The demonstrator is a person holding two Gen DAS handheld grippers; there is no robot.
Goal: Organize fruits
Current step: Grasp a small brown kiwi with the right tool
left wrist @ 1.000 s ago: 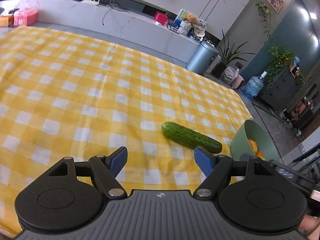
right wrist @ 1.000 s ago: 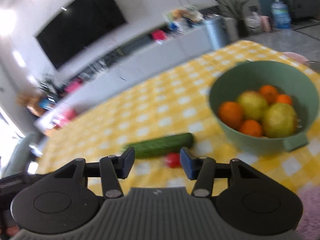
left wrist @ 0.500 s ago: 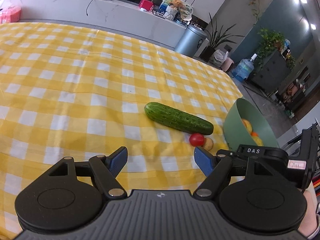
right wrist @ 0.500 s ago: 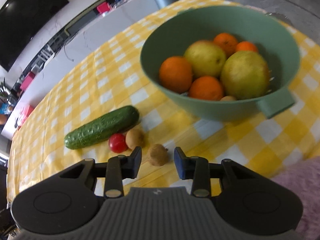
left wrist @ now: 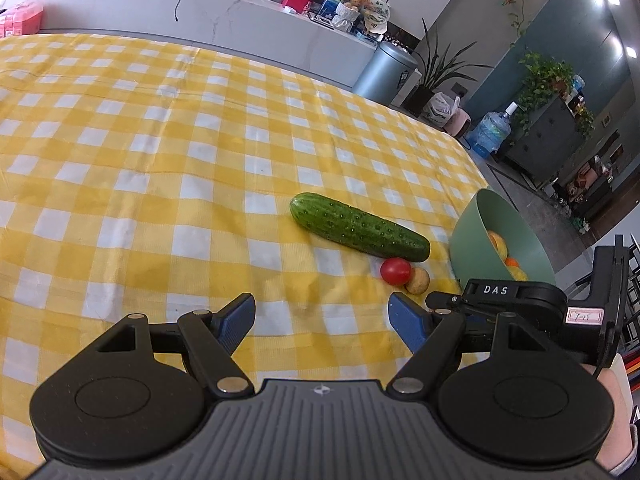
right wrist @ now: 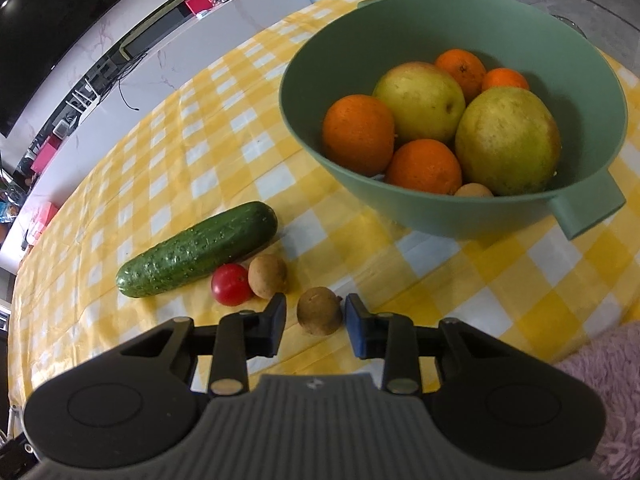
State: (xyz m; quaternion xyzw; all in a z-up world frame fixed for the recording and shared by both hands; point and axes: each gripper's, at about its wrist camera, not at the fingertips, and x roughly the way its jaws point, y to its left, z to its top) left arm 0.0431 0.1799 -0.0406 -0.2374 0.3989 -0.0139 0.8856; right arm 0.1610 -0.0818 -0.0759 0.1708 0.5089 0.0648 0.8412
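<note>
Small brown fruit (right wrist: 320, 311) is lying on the checked counter (right wrist: 500, 276) near the green bowl (right wrist: 400, 208), sitting between the right claw (right wrist: 314, 320) pads; jaws are closing, seemingly not yet pressing, likely for a bowl transfer; left claw (left wrist: 322, 316) is hanging released and empty, leaving cucumber (left wrist: 358, 227), tomato (left wrist: 395, 271) loose.

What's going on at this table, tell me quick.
A person is sorting fruit with a handheld gripper in each hand. The right gripper is closing around a small brown fruit on the yellow checked cloth, its pads not yet pressing on it. The left gripper hangs open and empty. A cucumber, a cherry tomato and another brown fruit lie beside the green bowl of oranges and pears.
</note>
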